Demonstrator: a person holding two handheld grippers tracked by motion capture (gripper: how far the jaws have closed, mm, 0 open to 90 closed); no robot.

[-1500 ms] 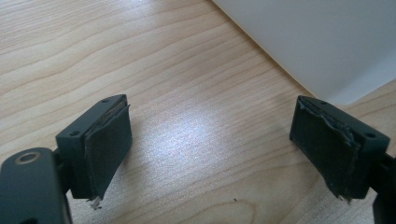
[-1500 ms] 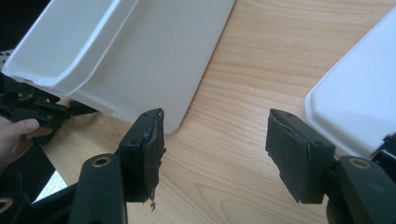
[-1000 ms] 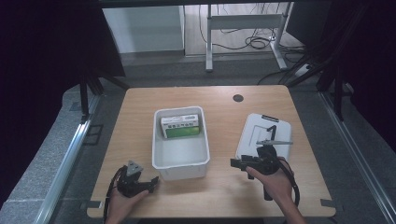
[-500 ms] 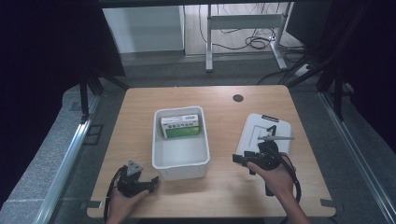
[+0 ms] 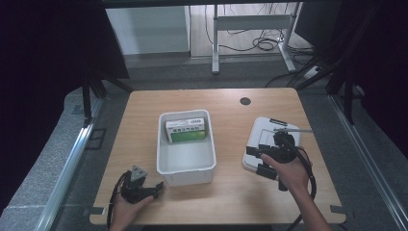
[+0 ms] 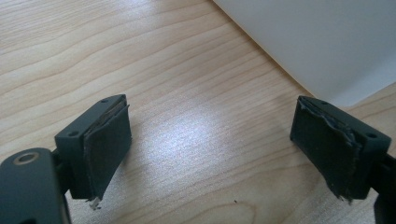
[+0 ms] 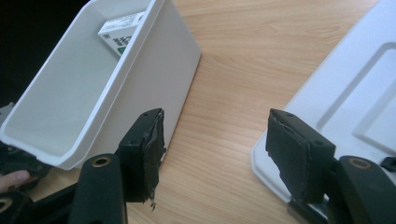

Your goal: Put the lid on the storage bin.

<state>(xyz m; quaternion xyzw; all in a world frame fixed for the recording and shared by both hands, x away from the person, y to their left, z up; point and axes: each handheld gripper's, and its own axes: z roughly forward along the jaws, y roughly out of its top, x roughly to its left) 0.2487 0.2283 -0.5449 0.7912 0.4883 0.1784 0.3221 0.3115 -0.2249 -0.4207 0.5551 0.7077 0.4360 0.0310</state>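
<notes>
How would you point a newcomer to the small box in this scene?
Start at the wooden table and find the open white bin near its middle. The green-and-white box lies inside, against the bin's far wall. It is the sole coloured item; the flat white lid to the right is plain.

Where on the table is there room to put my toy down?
Bare wood lies behind the white bin, up to the small dark hole, and between the bin and the white lid. The front edge is crowded: the left tool beside the bin, the right tool over the lid.
</notes>
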